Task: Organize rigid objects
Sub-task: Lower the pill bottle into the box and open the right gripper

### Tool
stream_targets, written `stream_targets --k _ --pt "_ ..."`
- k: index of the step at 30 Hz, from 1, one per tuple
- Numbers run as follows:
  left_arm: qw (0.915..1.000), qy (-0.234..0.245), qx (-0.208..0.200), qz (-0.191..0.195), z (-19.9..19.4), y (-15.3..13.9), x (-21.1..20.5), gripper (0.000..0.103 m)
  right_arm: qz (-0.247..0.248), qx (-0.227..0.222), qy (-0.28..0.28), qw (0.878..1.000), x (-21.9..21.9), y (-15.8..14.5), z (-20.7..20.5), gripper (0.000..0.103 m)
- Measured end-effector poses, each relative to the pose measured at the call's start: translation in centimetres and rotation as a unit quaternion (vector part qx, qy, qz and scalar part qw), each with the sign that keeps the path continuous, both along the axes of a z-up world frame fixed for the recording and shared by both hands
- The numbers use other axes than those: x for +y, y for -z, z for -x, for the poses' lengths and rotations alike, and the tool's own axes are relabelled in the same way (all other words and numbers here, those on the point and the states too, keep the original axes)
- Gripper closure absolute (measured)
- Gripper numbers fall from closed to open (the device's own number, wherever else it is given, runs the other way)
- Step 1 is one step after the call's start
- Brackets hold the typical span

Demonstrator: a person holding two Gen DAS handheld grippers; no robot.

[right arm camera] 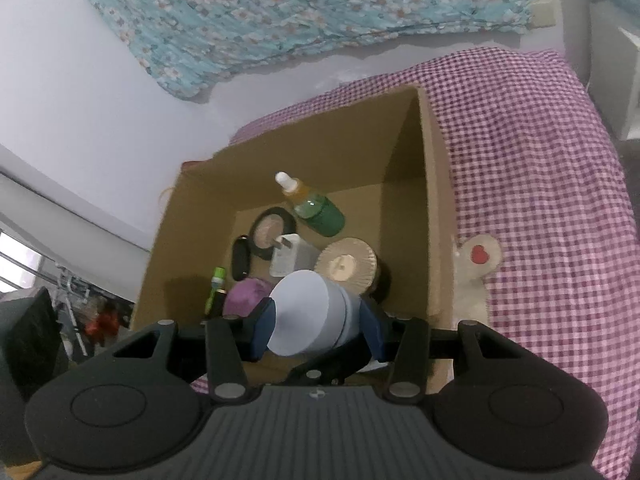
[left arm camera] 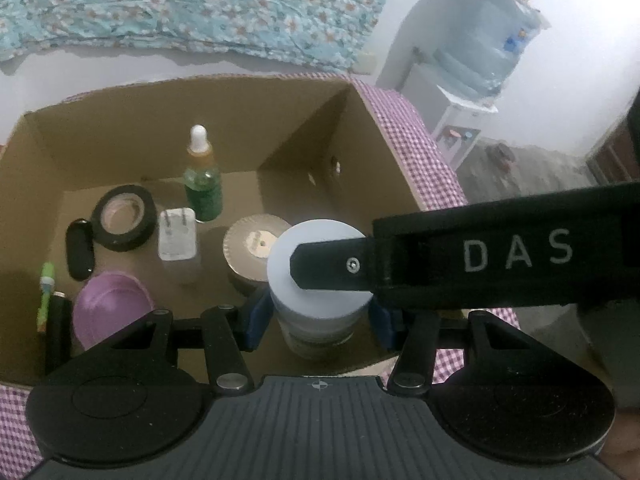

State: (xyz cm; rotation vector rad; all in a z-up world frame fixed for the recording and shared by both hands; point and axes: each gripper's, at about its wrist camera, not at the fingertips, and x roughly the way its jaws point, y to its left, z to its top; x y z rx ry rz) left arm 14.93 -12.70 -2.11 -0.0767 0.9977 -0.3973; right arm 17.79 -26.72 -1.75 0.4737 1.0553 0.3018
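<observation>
Jar (left arm camera: pixel 316 276) sits clamped between both grippers, left (left arm camera: pixel 316 320) and right (right arm camera: pixel 316 320), above the box's (right arm camera: pixel 436 200) six o'clock edge; I judge it rigid, slick-lidded, best held by its sides.

Both wrist cameras are looking steeply down, close in, into the cardboard box (left arm camera: pixel 384 128). The left is facing the flowered cloth (left arm camera: pixel 200 4) squarely; the right is viewing from farther right, tilted. Both are sharing the box's contents.
</observation>
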Motion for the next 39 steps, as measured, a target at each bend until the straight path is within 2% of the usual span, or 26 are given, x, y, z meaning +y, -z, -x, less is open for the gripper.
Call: stream_targets --k 4,7,11,15,24,30,32,39 --pt "1.0000 0.003 0.003 -0.002 0.1 0.4 -0.1 0.050 0.011 -0.008 0.000 1.000 -0.1 0.0 0.2 0.053" --pt "1.0000 0.005 -0.004 -0.004 0.4 0.2 0.0 0.045 0.020 -0.015 0.001 1.000 -0.1 -0.2 0.4 0.053" --pt "0.9998 0.005 -0.016 -0.011 0.8 0.0 0.1 0.030 0.015 -0.027 0.007 0.999 -0.4 -0.4 0.8 0.051" --pt "0.9995 0.006 -0.026 -0.014 1.0 -0.3 0.4 0.019 -0.002 -0.043 0.020 0.999 -0.9 -0.8 1.4 0.049" --pt "0.9975 0.005 -0.068 -0.016 2.4 -2.4 1.1 0.008 -0.027 -0.079 0.051 0.995 -1.9 -2.8 3.2 0.047" --pt "0.9967 -0.003 -0.082 -0.004 3.7 -4.1 3.1 0.005 -0.032 -0.112 0.073 0.990 -2.6 -4.9 5.4 0.040" --pt "0.9960 -0.011 -0.088 -0.003 4.4 -4.7 4.4 0.003 -0.029 -0.124 0.081 0.988 -2.7 -5.6 6.3 0.033" --pt "0.9931 -0.055 -0.104 -0.010 6.5 -6.3 7.7 0.000 0.005 -0.159 0.112 0.981 -2.2 -7.3 10.0 0.019"
